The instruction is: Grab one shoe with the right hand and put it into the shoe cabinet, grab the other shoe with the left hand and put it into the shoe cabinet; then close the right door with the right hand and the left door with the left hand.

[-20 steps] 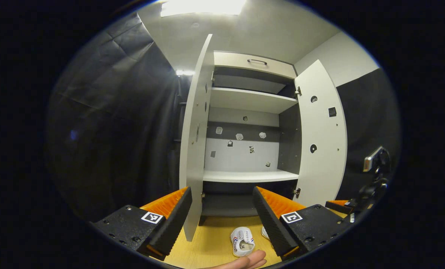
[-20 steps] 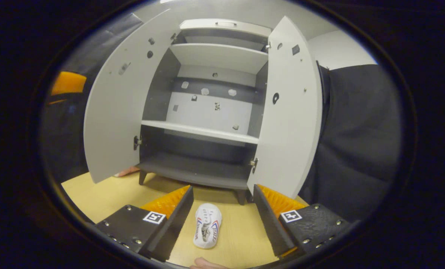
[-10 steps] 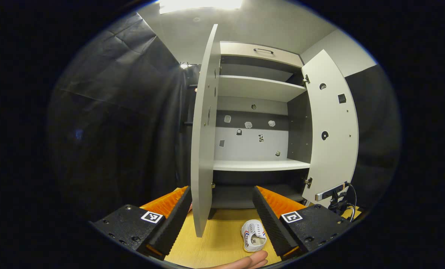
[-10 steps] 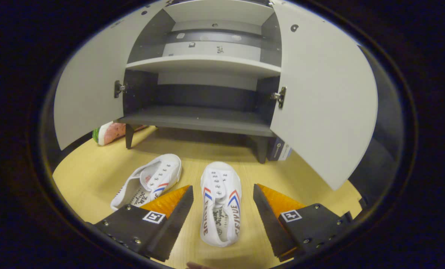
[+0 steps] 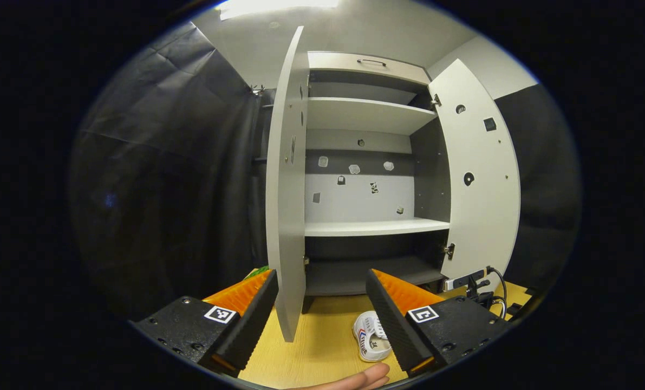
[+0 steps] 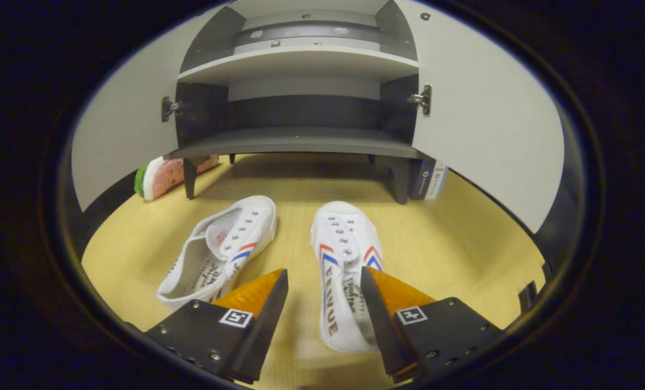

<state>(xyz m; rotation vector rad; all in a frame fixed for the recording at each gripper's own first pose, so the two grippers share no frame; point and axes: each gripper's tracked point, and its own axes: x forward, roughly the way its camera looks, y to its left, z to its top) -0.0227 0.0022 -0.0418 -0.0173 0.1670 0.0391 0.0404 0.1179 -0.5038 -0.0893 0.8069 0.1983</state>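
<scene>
Between the right gripper (image 6: pixel 322 309)'s parted fingers, one shoe (image 6: pixel 344 271); left gripper (image 5: pixel 322 311) likewise agape.

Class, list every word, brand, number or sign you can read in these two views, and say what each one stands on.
Nothing can be quoted with certainty.
Shoe ahead of the right gripper: dark capitals along its side, too warped to read.
Other shoe: script near its opening, too small.
Box by the cabinet leg: print too small.
Left gripper and right gripper: square coded tags, no words.
</scene>
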